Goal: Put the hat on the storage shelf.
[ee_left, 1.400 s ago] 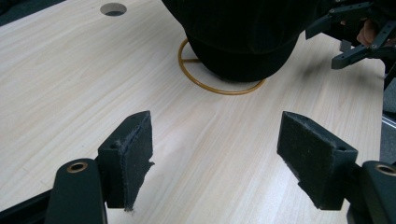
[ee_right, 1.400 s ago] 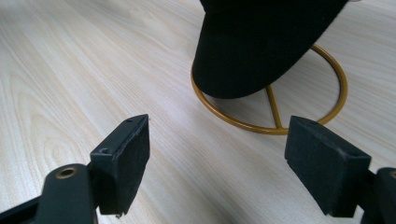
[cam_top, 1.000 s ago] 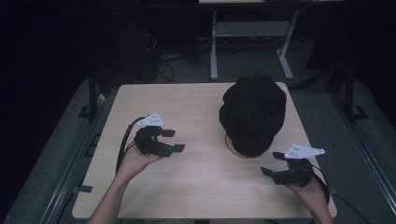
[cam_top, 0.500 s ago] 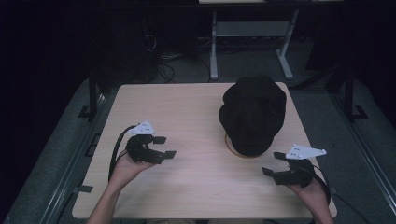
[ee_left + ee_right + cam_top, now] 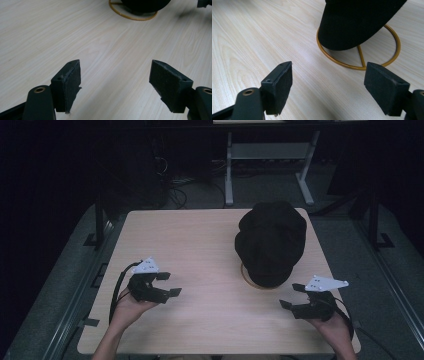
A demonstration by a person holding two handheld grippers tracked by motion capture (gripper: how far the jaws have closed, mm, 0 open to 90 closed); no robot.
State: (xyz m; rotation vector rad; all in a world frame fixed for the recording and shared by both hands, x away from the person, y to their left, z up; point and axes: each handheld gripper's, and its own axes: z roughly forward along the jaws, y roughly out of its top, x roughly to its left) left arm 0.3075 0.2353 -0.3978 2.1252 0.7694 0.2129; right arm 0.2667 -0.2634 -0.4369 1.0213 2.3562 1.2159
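Observation:
A black cap sits on a stand with a gold wire ring base at the right of the wooden table. My left gripper hovers at the front left, open and empty, pointing right toward the cap. My right gripper is at the front right, just in front of the cap's brim. Its jaws stand wide apart with nothing between them. In the left gripper view its jaws frame bare wood, and the gold ring lies ahead.
A white metal frame and cables lie on the dark floor beyond the table's far edge. Bare wood spans the table's left and middle.
My left gripper has drawn back toward the front left edge of the table. The right gripper has stayed almost still.

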